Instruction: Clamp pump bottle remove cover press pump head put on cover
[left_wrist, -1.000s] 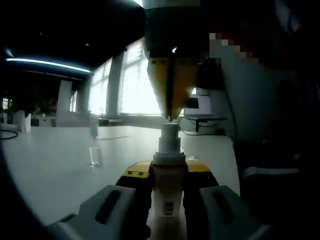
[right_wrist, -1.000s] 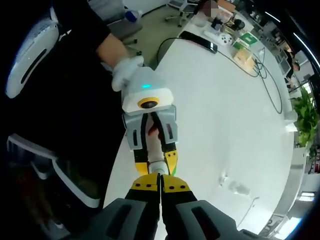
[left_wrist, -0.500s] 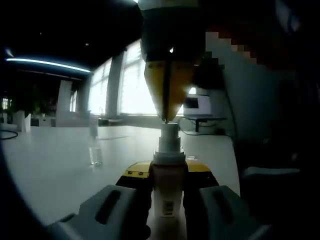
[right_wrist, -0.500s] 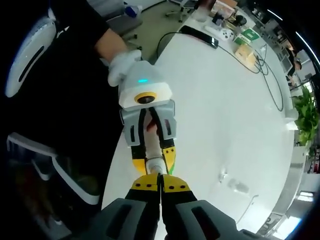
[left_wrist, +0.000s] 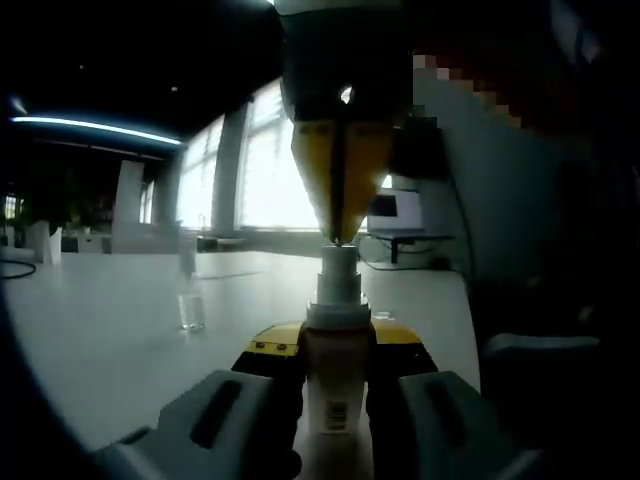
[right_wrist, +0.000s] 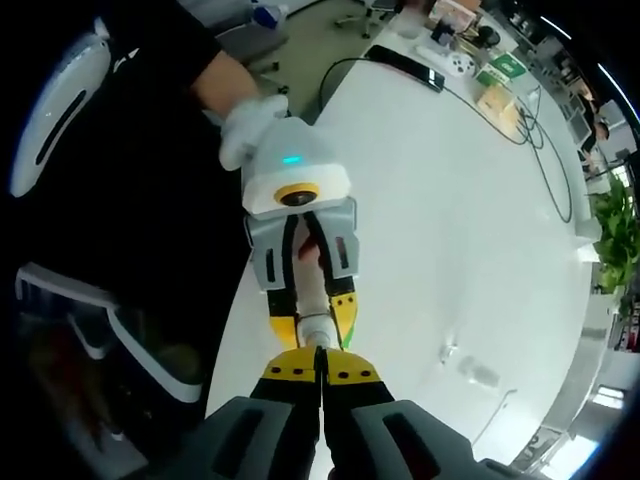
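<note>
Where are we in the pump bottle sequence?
Done: left tongs clamp the pump bottle, and the clear cover stands off on the table. In hand: right tongs, shut, tips on the pump head, pressing. Left: put the cover back on.

Left gripper view looks level across the table (left_wrist: 100, 330); right gripper view looks steeply down; both share the pump bottle (left_wrist: 335, 370).

The pump bottle (left_wrist: 337, 385) is held upright between the jaws of the left gripper (left_wrist: 335, 400), above the near edge of the table (left_wrist: 110, 340). The closed tips of the right gripper (left_wrist: 340, 235) are set on the pump head (left_wrist: 338, 268) from above. A cover (left_wrist: 191, 312) stands on the table, well apart to the left.

In the right gripper view, the bottle (right_wrist: 312, 300) is seen just beyond the right gripper (right_wrist: 320, 368), clamped by the left gripper (right_wrist: 312, 318); cables (right_wrist: 530, 140) and small items (right_wrist: 478, 70) are spread at the table's (right_wrist: 440, 230) far end.
</note>
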